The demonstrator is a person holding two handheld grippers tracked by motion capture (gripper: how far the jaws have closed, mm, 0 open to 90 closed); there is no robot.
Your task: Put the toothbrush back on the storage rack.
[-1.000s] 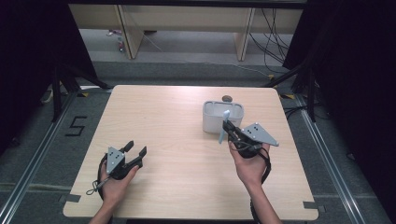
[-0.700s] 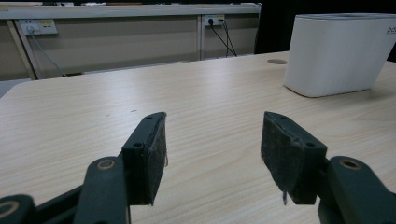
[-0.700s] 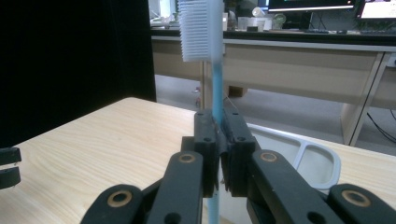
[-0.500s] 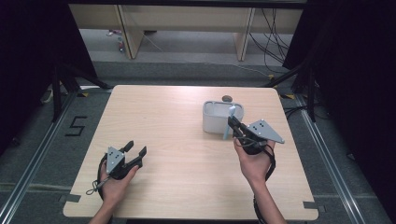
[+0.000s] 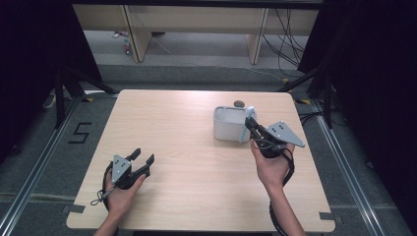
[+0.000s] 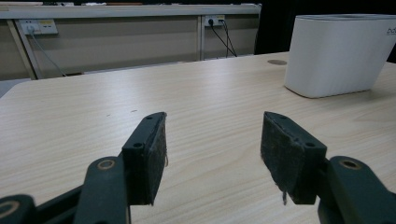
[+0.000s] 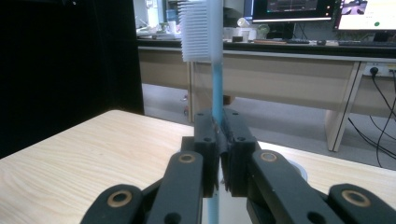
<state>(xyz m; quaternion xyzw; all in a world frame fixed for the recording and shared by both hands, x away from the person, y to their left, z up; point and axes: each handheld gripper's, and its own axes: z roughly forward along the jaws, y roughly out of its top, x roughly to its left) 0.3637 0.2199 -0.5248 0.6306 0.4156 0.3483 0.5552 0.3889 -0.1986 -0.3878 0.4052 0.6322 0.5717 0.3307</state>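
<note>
My right gripper [image 5: 252,127] [image 7: 219,119] is shut on a toothbrush [image 5: 245,131] with a light blue handle [image 7: 217,88]. Its white bristle head [image 7: 198,30] stands upright above the jaws. The brush hangs at the right end of a white oval container [image 5: 225,129] [image 6: 336,56] that stands on the wooden table [image 5: 187,123]. My left gripper [image 5: 143,155] [image 6: 212,140] rests low at the table's front left. Its jaws are open and nothing is between the pads [image 6: 156,154].
A small dark round spot [image 5: 239,103] [image 6: 277,62] lies on the table just behind the container. Wooden benches and cables stand past the far edge. Dark curtains flank both sides. A "5" [image 5: 79,132] is marked on the floor at left.
My right gripper has shifted slightly right and away with the toothbrush in it. The left gripper has stayed where it was.
</note>
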